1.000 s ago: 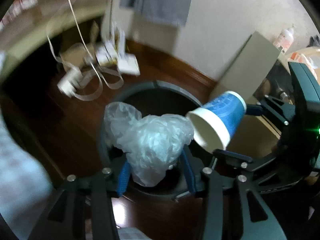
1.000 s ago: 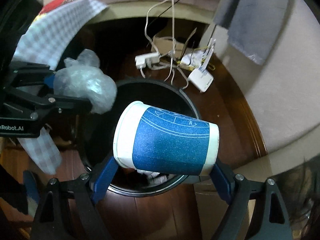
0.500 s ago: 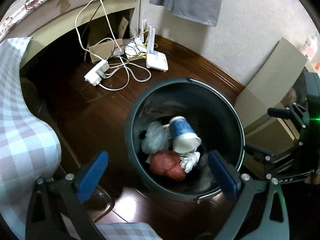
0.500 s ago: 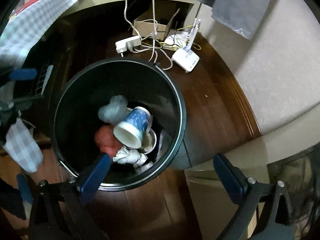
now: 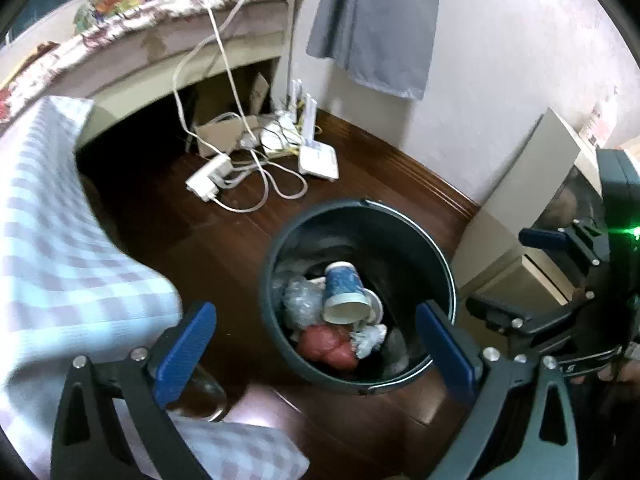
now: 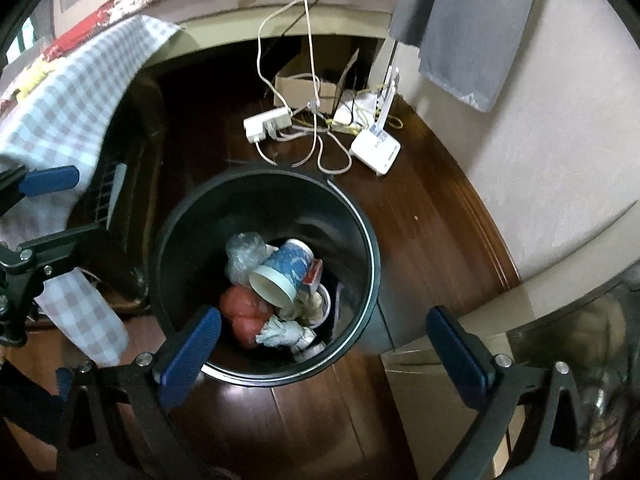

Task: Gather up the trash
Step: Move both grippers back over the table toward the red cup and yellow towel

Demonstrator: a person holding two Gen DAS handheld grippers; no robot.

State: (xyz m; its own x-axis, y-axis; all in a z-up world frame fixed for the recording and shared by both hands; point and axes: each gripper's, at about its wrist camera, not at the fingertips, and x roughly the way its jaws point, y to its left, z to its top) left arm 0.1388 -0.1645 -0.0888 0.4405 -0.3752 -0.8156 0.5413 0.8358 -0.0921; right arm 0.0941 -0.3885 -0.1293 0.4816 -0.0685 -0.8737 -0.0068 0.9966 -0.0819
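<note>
A dark round trash bin [image 5: 442, 268] [image 6: 176, 236] stands on the wooden floor. Inside lie a blue paper cup [image 5: 342, 288] [image 6: 282, 272], a crumpled clear plastic bag [image 5: 300, 304] [image 6: 244, 254], a red lump [image 5: 326, 346] [image 6: 240, 316] and crumpled white paper [image 6: 280, 334]. My left gripper [image 5: 316, 344] is open and empty above the bin's near side. My right gripper [image 6: 324, 350] is open and empty above the bin. The right gripper also shows at the right of the left wrist view [image 5: 520, 276]; the left one at the left edge of the right wrist view [image 6: 52, 208].
A checked cloth [image 5: 52, 248] [image 6: 80, 92] hangs at the left. A power strip [image 5: 210, 178] [image 6: 268, 122], cables, a white router [image 5: 318, 162] [image 6: 376, 148] and a cardboard box [image 6: 304, 84] lie on the floor behind the bin. A grey cloth [image 5: 376, 28] hangs on the wall. A cabinet [image 5: 516, 220] stands at the right.
One second ago the left gripper held the plastic bag and the right held the blue cup above the bin. Both opened, both items fell in, and the grippers have risen.
</note>
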